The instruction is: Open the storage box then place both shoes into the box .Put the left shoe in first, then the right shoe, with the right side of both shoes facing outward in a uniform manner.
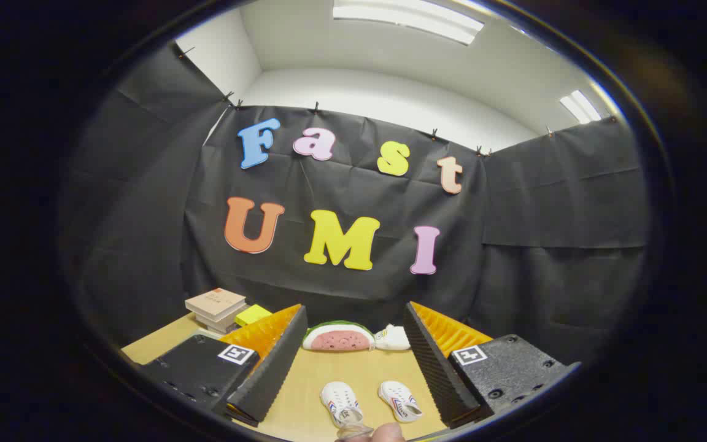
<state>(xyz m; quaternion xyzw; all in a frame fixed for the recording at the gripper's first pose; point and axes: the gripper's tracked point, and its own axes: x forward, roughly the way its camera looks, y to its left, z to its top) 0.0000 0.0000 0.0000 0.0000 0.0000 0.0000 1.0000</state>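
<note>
— Gripper view first: what do you have in front of you?

— From my remote seat I see the gripper (353,368) held above the desk (353,371), with its two fingers spread wide apart and nothing between them but bare wood. It is open and holds nothing.

— And the shoes?

— Two small white shoes lie side by side on the desk, low between the fingers. One shoe (341,403) sits nearer the left finger, the other shoe (400,400) just beside it, nearer the right finger. Both point their toes away from me, and they are close together but apart.

— Can you see the storage box?

— At the very near edge, below the shoes, I see a bit of something clear (353,431) and what looks like a fingertip (388,432); I cannot tell whether the clear piece belongs to the box.

— What else is on the desk?

— Beyond the fingers, against the black cloth wall, lies a watermelon-slice toy (338,337), with a small white toy (392,337) touching its right end. Off beyond the left finger stands a stack of books (215,307), and a yellow block (252,315) lies just beside it.
</note>
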